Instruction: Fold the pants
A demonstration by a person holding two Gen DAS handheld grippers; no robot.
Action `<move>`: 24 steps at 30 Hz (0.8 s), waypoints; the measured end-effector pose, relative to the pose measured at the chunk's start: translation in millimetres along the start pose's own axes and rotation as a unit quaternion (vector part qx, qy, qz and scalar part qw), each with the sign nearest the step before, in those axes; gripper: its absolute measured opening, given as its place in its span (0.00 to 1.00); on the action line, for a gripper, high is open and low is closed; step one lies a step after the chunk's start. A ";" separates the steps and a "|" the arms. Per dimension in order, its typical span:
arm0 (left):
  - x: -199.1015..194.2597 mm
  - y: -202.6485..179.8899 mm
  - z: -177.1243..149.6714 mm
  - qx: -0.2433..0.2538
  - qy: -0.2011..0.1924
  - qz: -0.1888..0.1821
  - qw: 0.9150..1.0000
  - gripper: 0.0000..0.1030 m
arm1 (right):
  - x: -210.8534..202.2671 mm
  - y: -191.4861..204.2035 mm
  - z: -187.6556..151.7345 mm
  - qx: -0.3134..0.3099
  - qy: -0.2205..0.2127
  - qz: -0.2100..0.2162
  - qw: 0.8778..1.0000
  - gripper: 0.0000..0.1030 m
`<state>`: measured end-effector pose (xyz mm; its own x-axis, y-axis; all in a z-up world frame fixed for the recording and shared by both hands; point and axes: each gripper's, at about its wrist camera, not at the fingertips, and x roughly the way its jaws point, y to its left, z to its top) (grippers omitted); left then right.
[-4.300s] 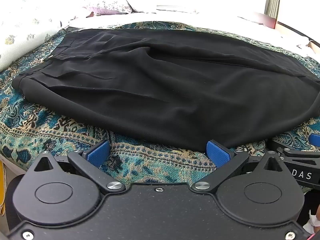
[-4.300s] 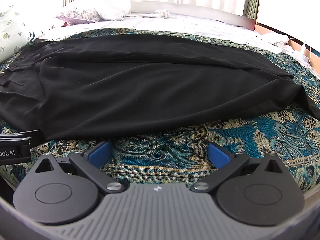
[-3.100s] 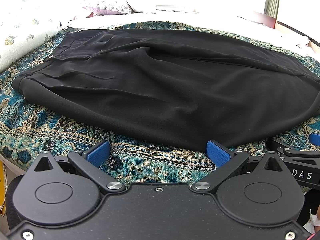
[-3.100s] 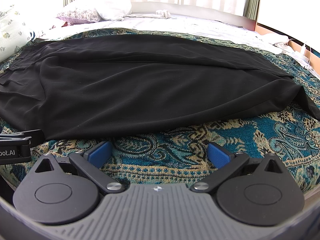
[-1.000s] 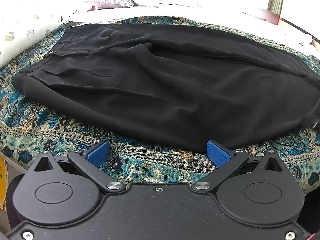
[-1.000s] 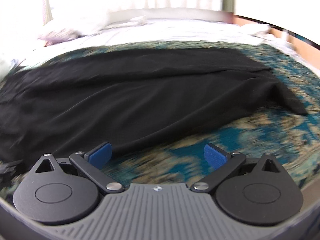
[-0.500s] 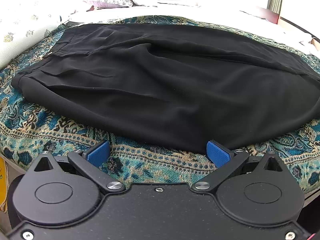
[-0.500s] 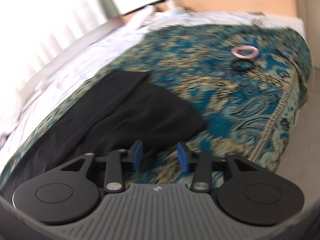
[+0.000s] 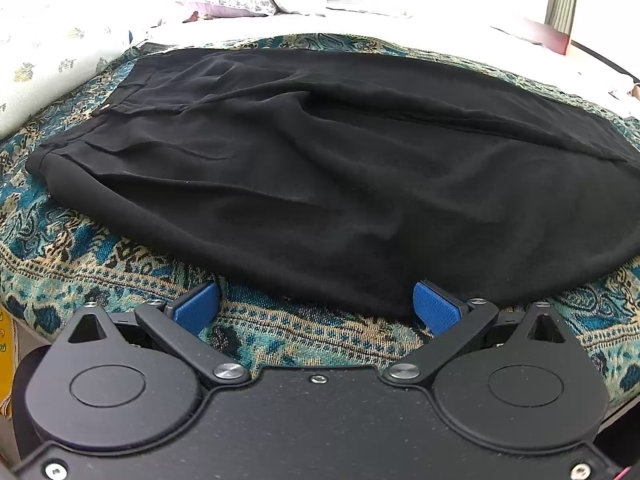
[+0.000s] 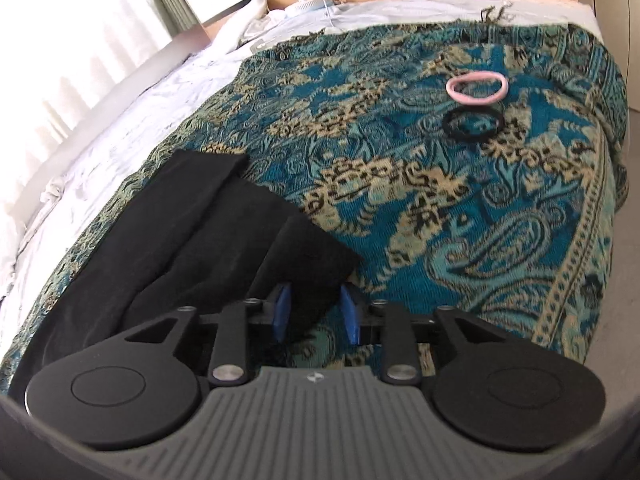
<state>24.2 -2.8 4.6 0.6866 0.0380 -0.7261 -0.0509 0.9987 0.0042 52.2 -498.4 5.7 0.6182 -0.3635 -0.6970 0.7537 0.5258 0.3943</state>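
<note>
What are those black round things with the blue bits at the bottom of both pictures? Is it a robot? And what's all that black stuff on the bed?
No robot here: a person holds a pinching tool in each hand, with a camera on each looking forward. The left gripper has its blue pads wide apart, holding nothing. Before it lie the black pants, spread over a teal patterned blanket on a bed. The right gripper is at the pants' leg end; its pads are closer together with cloth between them, though not squeezed shut. Further off lie a pink hair tie and a black hair tie.
</note>
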 end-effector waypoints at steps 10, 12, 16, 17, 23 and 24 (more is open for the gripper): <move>-0.5 -0.7 -0.2 -0.002 -0.001 0.002 1.000 1.00 | 0.4 1.6 -3.2 -0.050 -0.046 -0.052 0.996 0.56; -1.3 -0.1 1.1 -0.004 0.000 0.001 1.000 1.00 | 1.4 4.8 -1.9 -0.059 -0.042 -0.043 0.996 0.40; -4.2 8.1 9.3 -0.022 0.006 -0.011 1.000 1.00 | 3.4 8.9 2.3 -0.078 -0.044 -0.050 0.995 0.11; -5.4 11.7 12.8 -0.029 0.005 -0.014 0.999 1.00 | 1.8 8.2 3.8 -0.083 -0.049 -0.053 0.994 0.08; -13.3 33.0 33.1 -0.056 -0.028 0.002 0.998 1.00 | -14.7 -5.9 18.6 -0.101 -0.088 -0.072 0.988 0.07; -12.9 35.7 36.0 -0.057 -0.029 0.010 0.998 1.00 | -14.9 -8.7 20.3 -0.097 -0.084 -0.073 0.989 0.07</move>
<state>39.6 33.5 38.8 0.7257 0.0636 -0.6851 -0.1451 0.9875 -0.0620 40.9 -513.2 24.9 0.5473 -0.5601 -0.6218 0.7902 0.5907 0.1635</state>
